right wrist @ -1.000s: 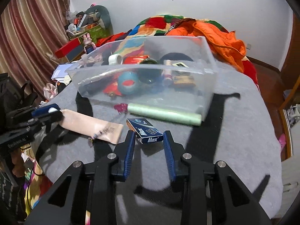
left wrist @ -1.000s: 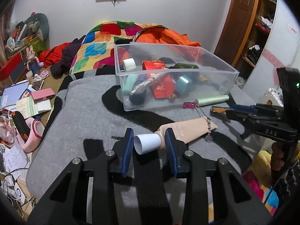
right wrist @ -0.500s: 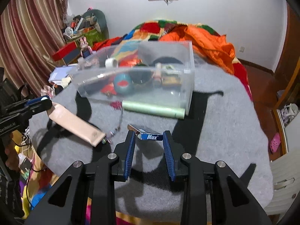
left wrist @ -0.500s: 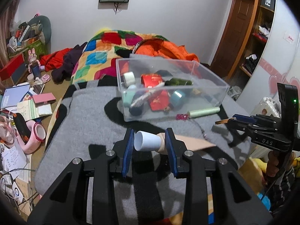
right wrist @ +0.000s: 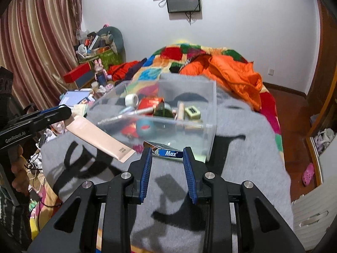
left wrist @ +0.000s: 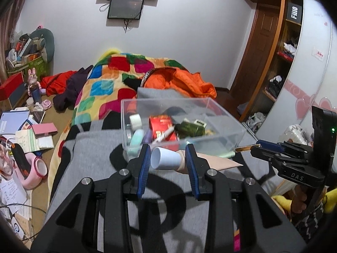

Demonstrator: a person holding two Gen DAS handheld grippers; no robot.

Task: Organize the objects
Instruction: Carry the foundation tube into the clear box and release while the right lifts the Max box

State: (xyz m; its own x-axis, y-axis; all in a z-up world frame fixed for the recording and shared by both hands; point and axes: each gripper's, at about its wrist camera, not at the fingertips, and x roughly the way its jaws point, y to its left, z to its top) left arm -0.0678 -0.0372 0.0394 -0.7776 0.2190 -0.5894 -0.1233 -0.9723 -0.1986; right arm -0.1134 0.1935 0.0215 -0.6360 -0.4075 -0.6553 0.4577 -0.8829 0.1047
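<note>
"Max" on blue box (right wrist: 168, 153); perhaps "DAS" on right tool (left wrist: 258, 145)

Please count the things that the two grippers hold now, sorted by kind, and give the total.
Beige cosmetic tube with white cap, held by the left gripper: 1
Small blue box printed "Max", held by the right gripper: 1
Total: 2

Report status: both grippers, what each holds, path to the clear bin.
Left gripper shut on beige squeeze tube with white cap. Right gripper shut on small blue Max box. Both lifted off grey blanket. Clear plastic bin ahead, top open, nothing between.
</note>
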